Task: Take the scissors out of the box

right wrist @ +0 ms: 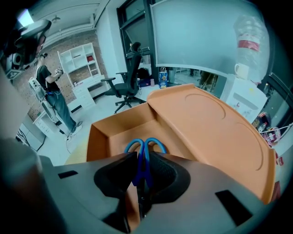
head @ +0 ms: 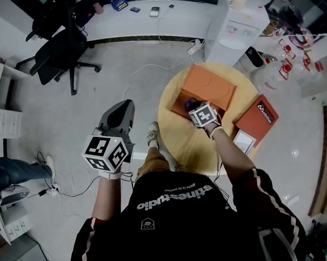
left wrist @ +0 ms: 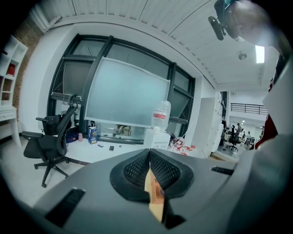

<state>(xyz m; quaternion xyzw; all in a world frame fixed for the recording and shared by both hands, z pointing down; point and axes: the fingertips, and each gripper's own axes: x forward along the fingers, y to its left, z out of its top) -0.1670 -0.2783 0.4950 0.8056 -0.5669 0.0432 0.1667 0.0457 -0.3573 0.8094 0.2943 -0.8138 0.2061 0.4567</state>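
The orange box (head: 208,89) lies on the round wooden table (head: 190,147), its lid swung open to the right. In the right gripper view the open tray (right wrist: 119,130) shows orange walls, with the lid (right wrist: 210,123) beside it. Blue-handled scissors (right wrist: 145,147) stand between the jaws of my right gripper (right wrist: 139,171), which is shut on them just over the tray. From the head view, the right gripper (head: 196,108) is at the box's near edge, with a bit of blue scissors (head: 190,103) showing. My left gripper (head: 126,106) hangs over the floor left of the table, shut and holding nothing (left wrist: 149,157).
A red flat box (head: 257,118) and a white card (head: 244,141) lie on the table's right side. A white cabinet (head: 234,24) stands behind the table. A black office chair (head: 60,51) is at far left, cables (head: 72,189) run over the floor.
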